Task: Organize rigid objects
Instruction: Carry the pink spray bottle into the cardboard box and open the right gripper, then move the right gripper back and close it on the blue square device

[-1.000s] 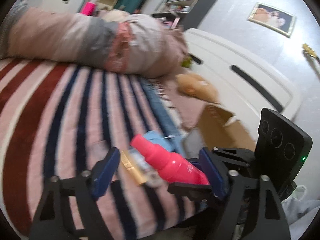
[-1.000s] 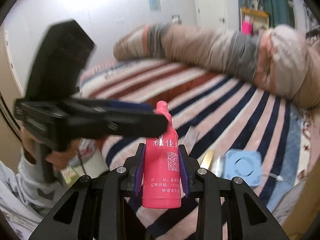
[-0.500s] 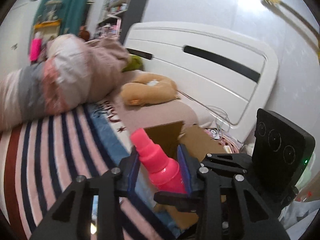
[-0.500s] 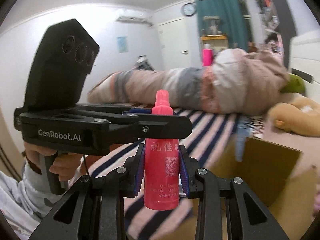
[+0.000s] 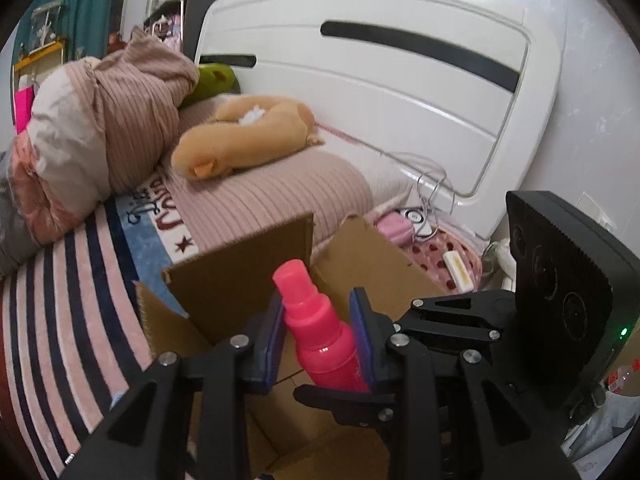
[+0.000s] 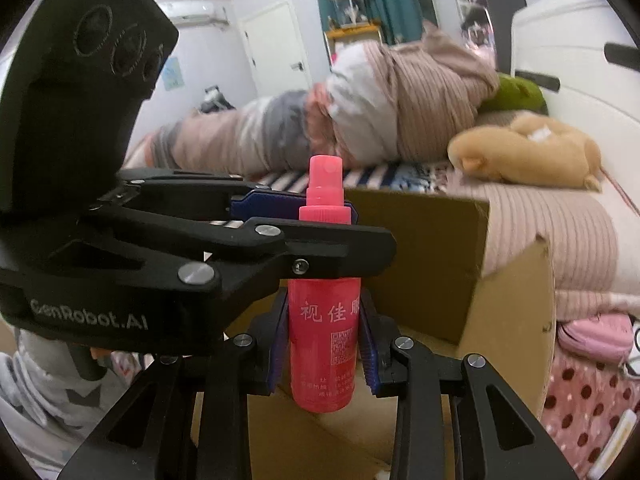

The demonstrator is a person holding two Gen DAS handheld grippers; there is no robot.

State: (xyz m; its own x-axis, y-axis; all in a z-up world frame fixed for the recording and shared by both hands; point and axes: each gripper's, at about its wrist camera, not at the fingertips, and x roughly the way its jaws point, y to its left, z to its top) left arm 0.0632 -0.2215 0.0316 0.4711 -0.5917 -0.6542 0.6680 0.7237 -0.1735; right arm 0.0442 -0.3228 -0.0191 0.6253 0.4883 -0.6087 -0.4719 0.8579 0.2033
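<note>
A pink spray bottle (image 5: 320,332) with a pink cap and Chinese lettering is held by both grippers above an open cardboard box (image 5: 224,292). My left gripper (image 5: 318,332) is shut on its neck and shoulder. My right gripper (image 6: 324,344) is shut on the bottle's body (image 6: 324,344), upright, and its fingers cross under the left gripper. The box (image 6: 440,264) stands on the striped bed, flaps up, its bottom mostly hidden by the grippers.
A rolled pink and grey quilt (image 5: 100,120), a tan plush toy (image 5: 248,136) and a green plush (image 5: 214,80) lie behind the box. The white headboard (image 5: 380,80) is to the right. A pink pouch (image 5: 394,226), cables and a dotted cloth lie beside the box.
Both grippers have carried the bottle from over the striped blanket to above the box. The left gripper, open a second ago, closed on the bottle's neck.
</note>
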